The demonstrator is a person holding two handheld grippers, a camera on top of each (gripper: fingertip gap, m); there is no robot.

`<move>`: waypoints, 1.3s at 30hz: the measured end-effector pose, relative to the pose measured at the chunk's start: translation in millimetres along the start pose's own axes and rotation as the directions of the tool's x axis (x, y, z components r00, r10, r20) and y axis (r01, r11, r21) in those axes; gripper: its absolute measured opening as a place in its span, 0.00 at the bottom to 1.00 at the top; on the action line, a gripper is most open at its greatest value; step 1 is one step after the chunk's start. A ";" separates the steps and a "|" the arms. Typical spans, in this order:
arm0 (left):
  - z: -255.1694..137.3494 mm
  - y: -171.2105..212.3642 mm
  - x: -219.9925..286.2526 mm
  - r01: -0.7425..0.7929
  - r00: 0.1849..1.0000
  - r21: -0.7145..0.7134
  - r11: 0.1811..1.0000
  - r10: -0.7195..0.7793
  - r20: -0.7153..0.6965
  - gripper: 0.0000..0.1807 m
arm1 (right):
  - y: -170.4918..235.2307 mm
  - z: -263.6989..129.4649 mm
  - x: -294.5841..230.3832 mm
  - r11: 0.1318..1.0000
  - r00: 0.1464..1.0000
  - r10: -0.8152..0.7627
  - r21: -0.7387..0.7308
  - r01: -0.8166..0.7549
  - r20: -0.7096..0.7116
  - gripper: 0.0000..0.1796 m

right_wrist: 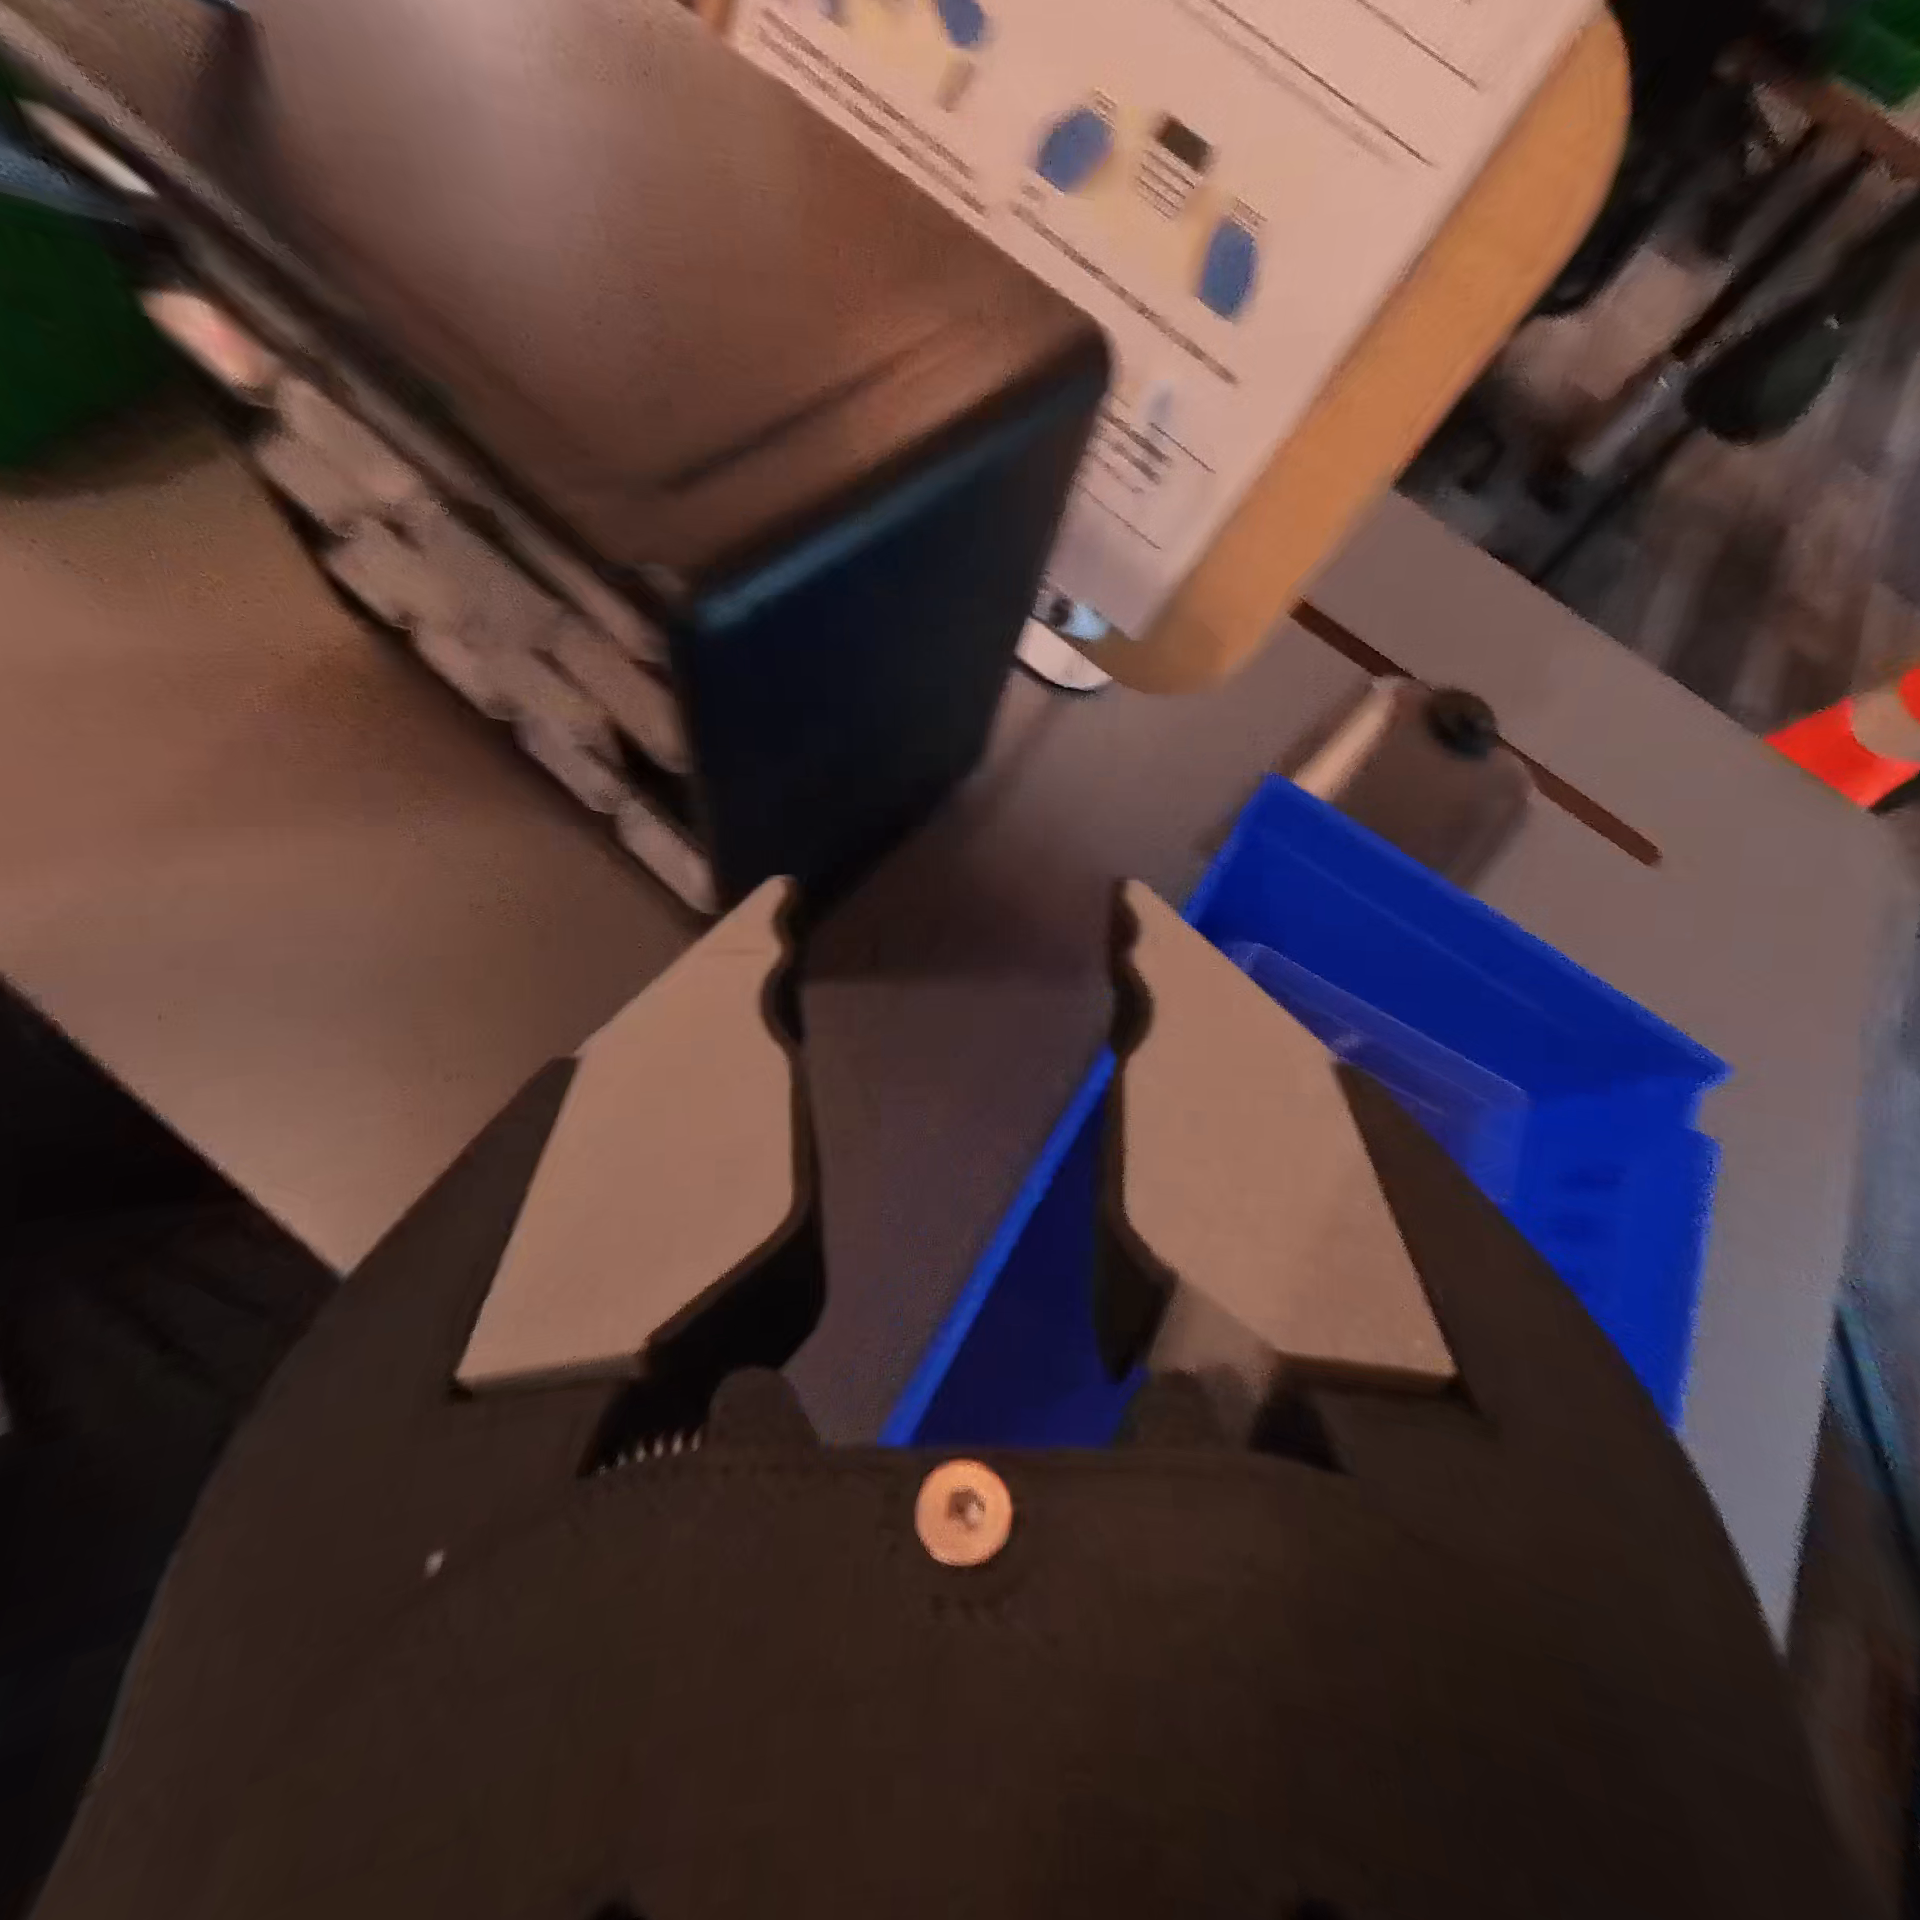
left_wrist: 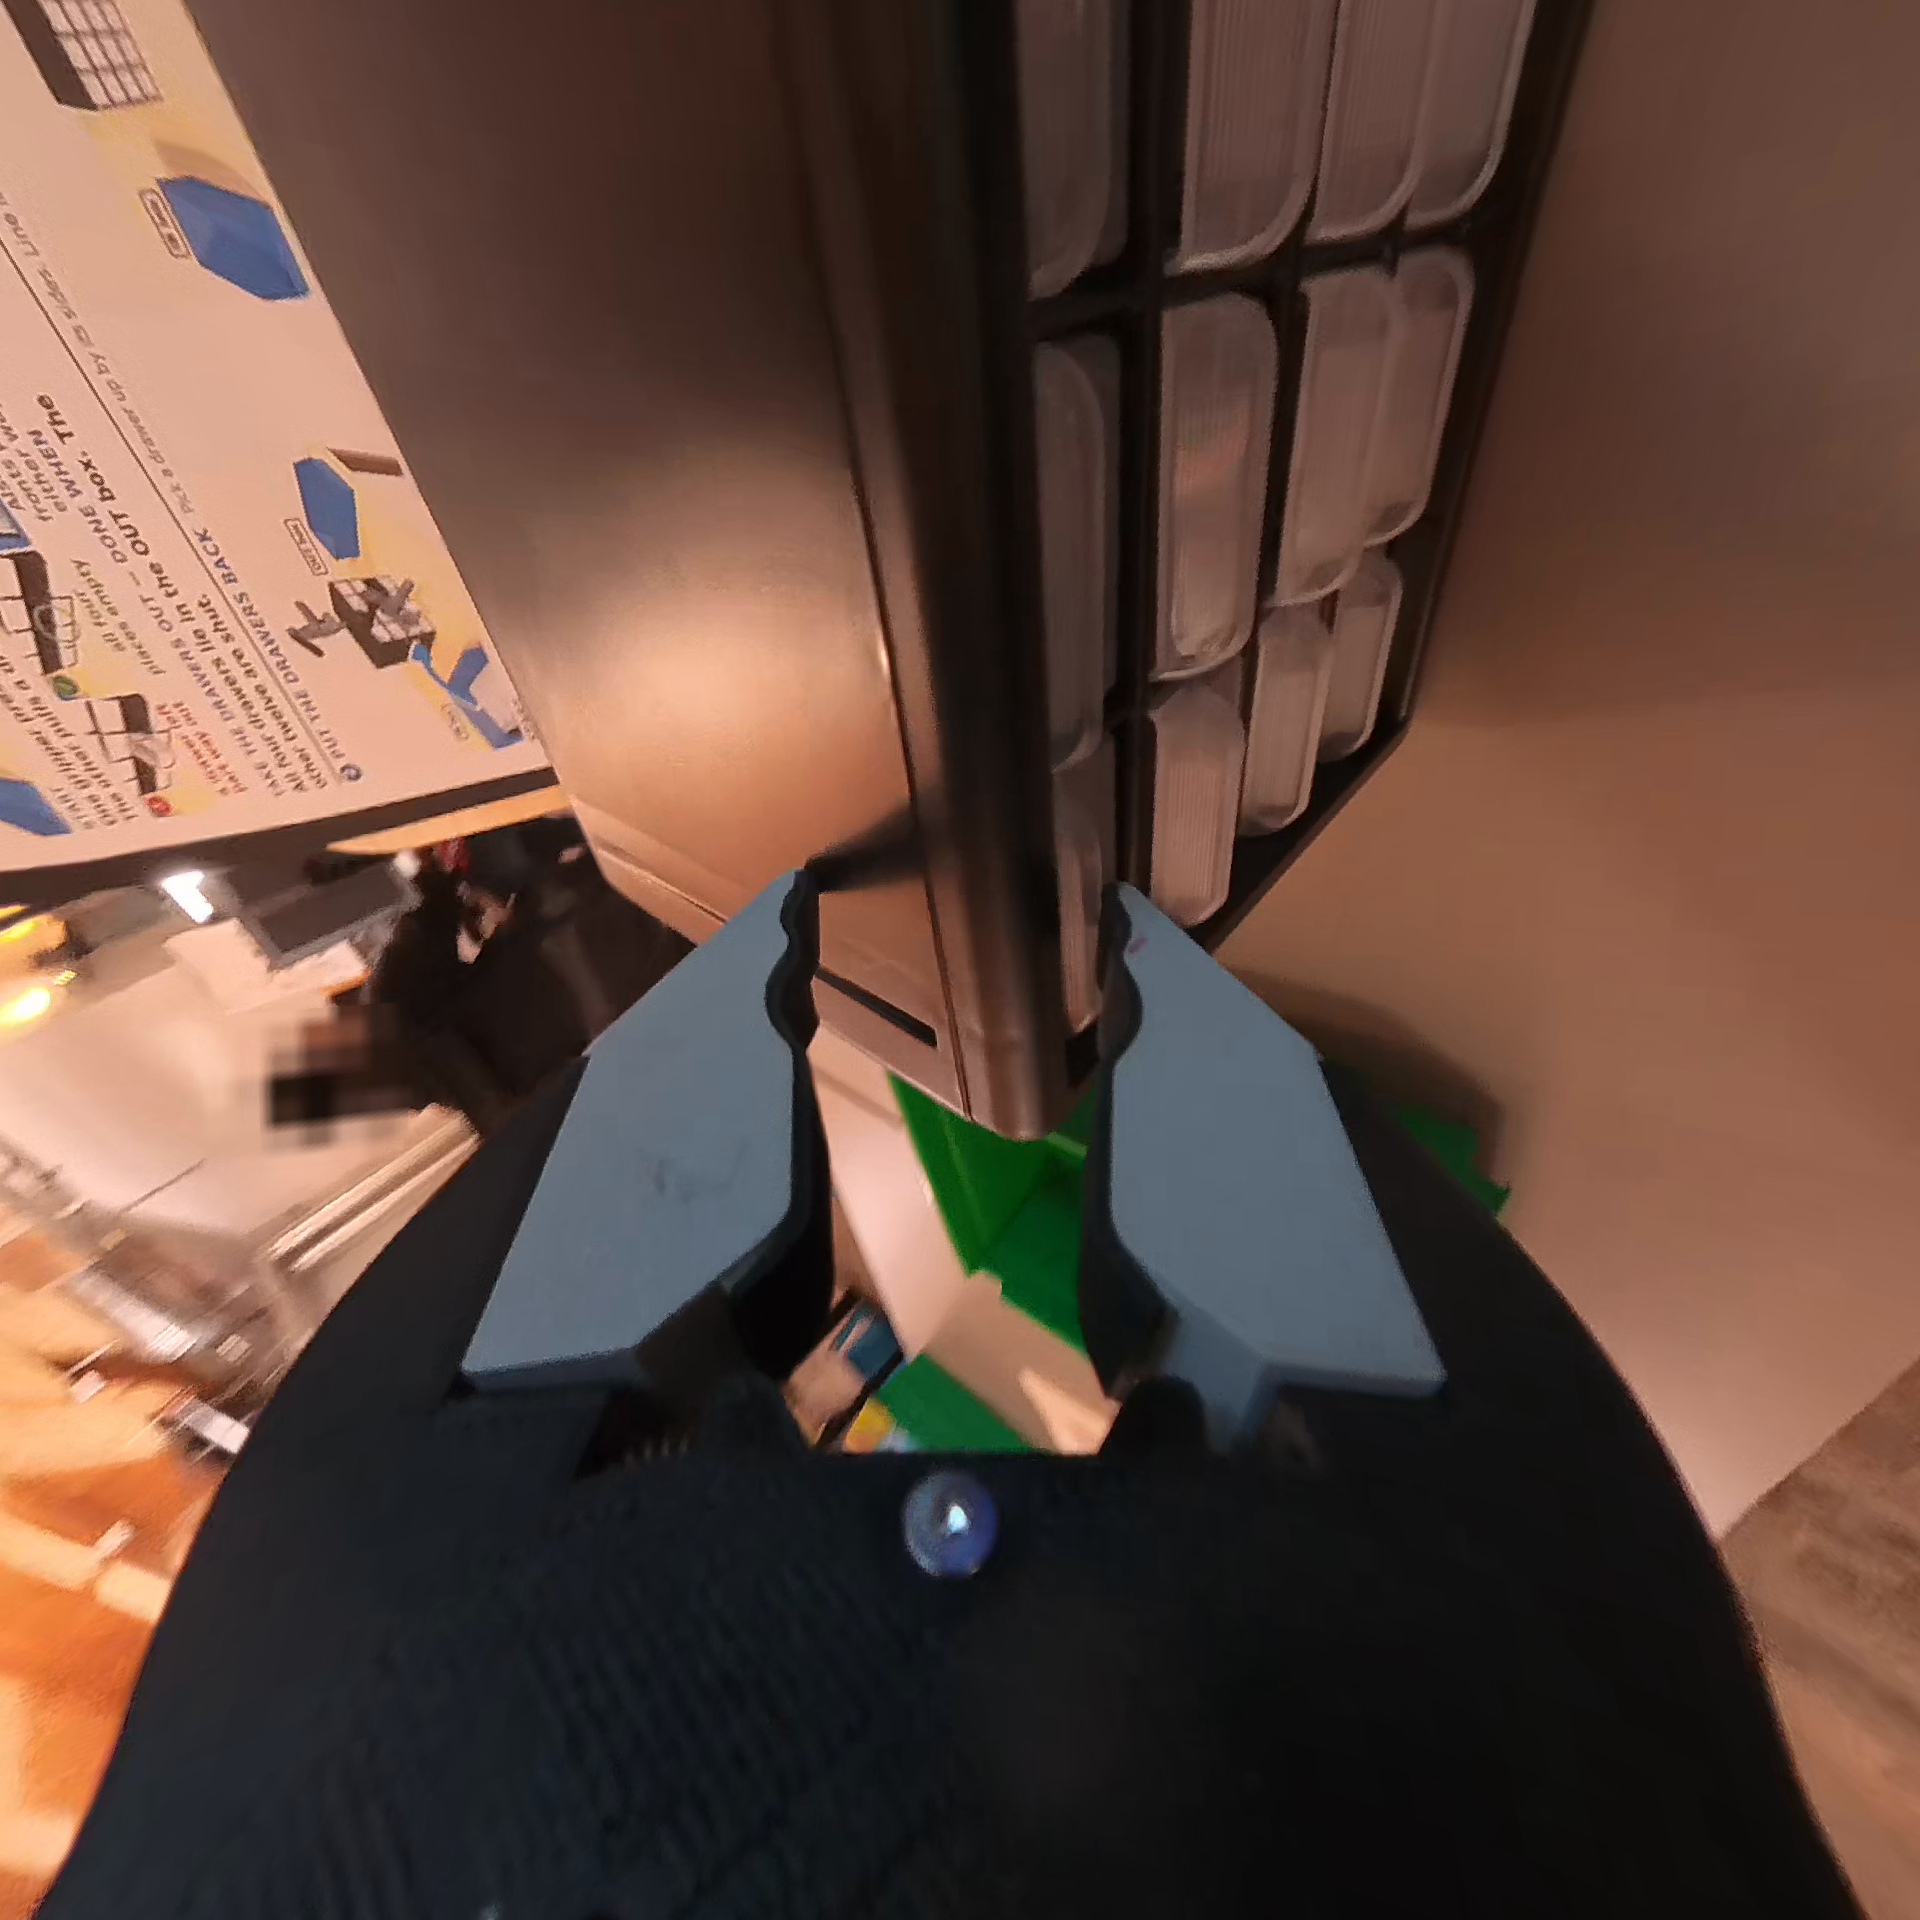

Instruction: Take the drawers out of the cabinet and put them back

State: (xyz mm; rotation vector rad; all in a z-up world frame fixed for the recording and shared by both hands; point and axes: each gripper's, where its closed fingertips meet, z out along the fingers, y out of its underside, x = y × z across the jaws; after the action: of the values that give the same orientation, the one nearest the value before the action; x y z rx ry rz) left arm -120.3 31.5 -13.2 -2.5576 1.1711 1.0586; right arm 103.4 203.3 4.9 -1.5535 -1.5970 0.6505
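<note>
While both views are pretty smeary, you can see the left tool [left_wrist: 961, 971] has its fingers spread around the near corner edge of the cabinet [left_wrist: 727, 468]. It's straddling that edge, not clamped on it as far as I can tell. The right tool [right_wrist: 961, 961] is also spread wide with nothing in it, hanging over the counter [right_wrist: 260, 831] just short of the cabinet's dark end panel.

The drawers [left_wrist: 1216, 488] all look to be seated in their slots, rows of little clear plastic ones in a black grid. My guess is they're light, thin-walled and a bit slick, so they'd slide easy but could flex or skate out of a hard pinch. Best bet is grabbing the front lip, with the other tool steadying the cabinet so it doesn't get dragged along.

Right of the right tool there's a blue bin [right_wrist: 1455, 1039] on the counter, with maybe a blue insert inside, hard to say. Something green [left_wrist: 977, 1174] sits under the cabinet corner. Further back, an instruction sheet [left_wrist: 208, 468] stands on a board.
</note>
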 end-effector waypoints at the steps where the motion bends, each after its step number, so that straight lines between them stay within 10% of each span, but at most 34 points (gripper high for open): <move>1: -0.1 -0.3 0.0 0.008 1.000 0.021 1.000 -0.007 -0.005 0.29 | -1.5 -2.6 -17.8 1.000 1.000 0.007 0.014 -0.007 0.018 0.33; 10: -0.5 -2.2 0.0 0.080 0.997 0.183 0.980 -0.077 -0.025 0.29 | 16.0 73.0 -160.4 0.926 0.888 0.291 0.127 -0.354 0.357 0.31; 18: 0.2 -2.5 0.0 0.095 0.995 0.205 0.974 -0.096 -0.005 0.29 | 4.1 143.0 -152.8 0.653 0.613 0.615 0.115 -0.748 0.496 0.25; 28: 0.4 -2.6 0.1 0.087 0.996 0.198 0.976 -0.089 0.004 0.29 | 3.1 153.0 -139.5 0.442 0.422 0.628 0.146 -0.885 0.654 0.05; 39: 0.3 -2.8 0.1 0.081 0.997 0.209 0.975 -0.083 0.004 0.29 | 39.5 106.3 -178.1 0.676 0.607 0.560 0.112 -0.728 0.563 0.07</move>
State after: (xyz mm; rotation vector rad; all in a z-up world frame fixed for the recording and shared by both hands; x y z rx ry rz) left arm -118.5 33.5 -14.0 -2.4114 1.0993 0.8818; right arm 26.0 51.0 -119.1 -1.7873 -1.0828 1.7629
